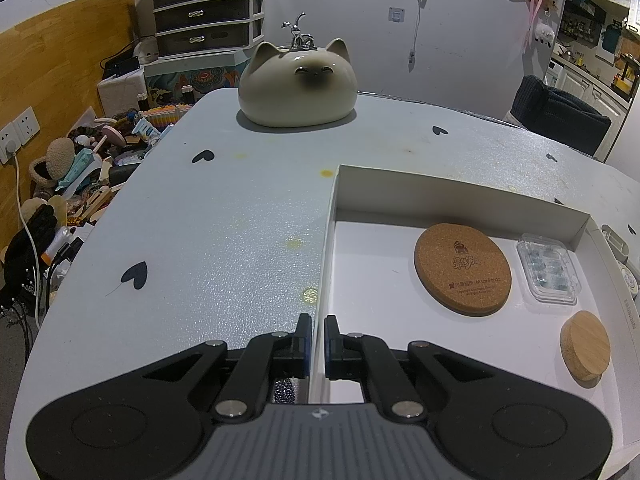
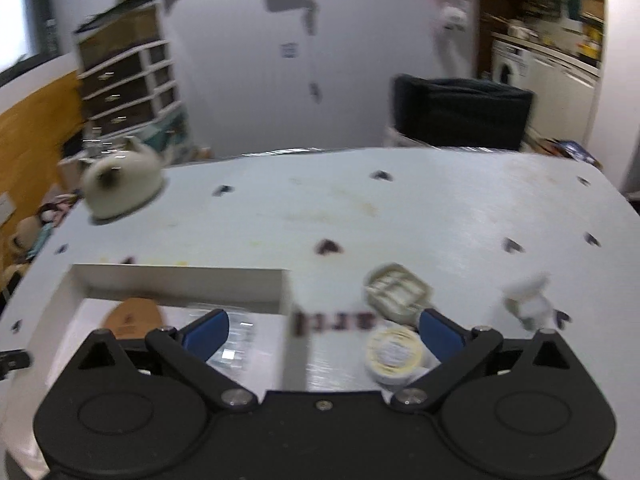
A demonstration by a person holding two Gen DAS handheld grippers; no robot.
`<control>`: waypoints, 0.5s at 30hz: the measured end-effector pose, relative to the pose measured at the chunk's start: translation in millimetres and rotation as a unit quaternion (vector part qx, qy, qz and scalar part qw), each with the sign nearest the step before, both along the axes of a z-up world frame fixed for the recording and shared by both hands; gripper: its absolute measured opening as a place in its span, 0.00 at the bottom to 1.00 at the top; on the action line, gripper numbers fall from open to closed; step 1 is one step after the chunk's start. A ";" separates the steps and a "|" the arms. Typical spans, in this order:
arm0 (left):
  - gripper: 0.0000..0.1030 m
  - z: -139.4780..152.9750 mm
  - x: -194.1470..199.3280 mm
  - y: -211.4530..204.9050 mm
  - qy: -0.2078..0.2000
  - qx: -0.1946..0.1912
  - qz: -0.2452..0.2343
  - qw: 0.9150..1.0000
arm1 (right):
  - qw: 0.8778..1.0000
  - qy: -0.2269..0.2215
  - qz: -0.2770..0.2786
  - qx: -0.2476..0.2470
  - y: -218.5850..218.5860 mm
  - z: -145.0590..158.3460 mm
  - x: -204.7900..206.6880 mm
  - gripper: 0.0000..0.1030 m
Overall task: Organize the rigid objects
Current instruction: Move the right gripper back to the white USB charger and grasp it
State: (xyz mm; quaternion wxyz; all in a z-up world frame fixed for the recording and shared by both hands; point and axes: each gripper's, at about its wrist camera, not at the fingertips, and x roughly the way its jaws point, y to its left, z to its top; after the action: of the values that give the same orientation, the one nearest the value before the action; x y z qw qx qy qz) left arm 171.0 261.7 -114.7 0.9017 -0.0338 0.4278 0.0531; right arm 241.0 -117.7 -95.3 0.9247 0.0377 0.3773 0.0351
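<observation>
A shallow white box (image 1: 460, 190) lies on the table and holds a round cork coaster (image 1: 463, 268), a clear plastic case (image 1: 548, 272) and a wooden lid (image 1: 586, 346). My left gripper (image 1: 318, 328) is shut on the box's left wall, one pad on each side of it. The right wrist view is blurred. My right gripper (image 2: 324, 334) stands wide open above the box's right edge (image 2: 288, 292), nothing between its fingers. Below its right finger lies a round white tin (image 2: 394, 354), with a beige square piece (image 2: 398, 292) just beyond it. A small white object (image 2: 528, 300) lies further right.
A ceramic cat-shaped pot (image 1: 298, 84) sits at the far side of the pale table (image 1: 224, 208). Clutter fills the floor off the left edge (image 1: 80, 172). A drawer unit (image 1: 208, 8) and a dark chair (image 1: 556, 112) stand behind the table.
</observation>
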 end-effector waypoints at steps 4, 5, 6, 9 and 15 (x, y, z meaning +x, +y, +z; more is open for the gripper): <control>0.05 0.0 0.0 0.0 0.000 0.000 0.000 1.000 | 0.999 0.027 -0.041 -0.003 -22.2 -20.1 0.0 0.90; 0.05 0.0 0.0 0.0 0.000 0.000 0.000 1.000 | 0.998 0.034 -0.050 0.000 -26.7 -25.3 -0.4 0.88; 0.05 0.0 0.0 0.0 0.000 0.000 0.000 1.000 | 0.997 0.044 -0.062 0.004 -31.3 -31.2 -0.3 0.84; 0.05 0.0 0.0 0.0 0.000 0.000 0.000 1.000 | 0.993 0.071 -0.091 0.018 -43.1 -45.5 -0.6 0.73; 0.05 -0.9 0.1 -0.8 0.001 0.000 -0.001 1.000 | 0.985 0.100 -0.125 0.061 -52.7 -61.4 3.7 0.68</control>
State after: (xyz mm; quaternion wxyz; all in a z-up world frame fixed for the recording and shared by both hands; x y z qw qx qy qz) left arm 171.1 260.9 -115.6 0.9015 -0.0332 0.4283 0.0528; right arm 244.7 -170.4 -156.6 0.8756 0.1443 0.4569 -0.0613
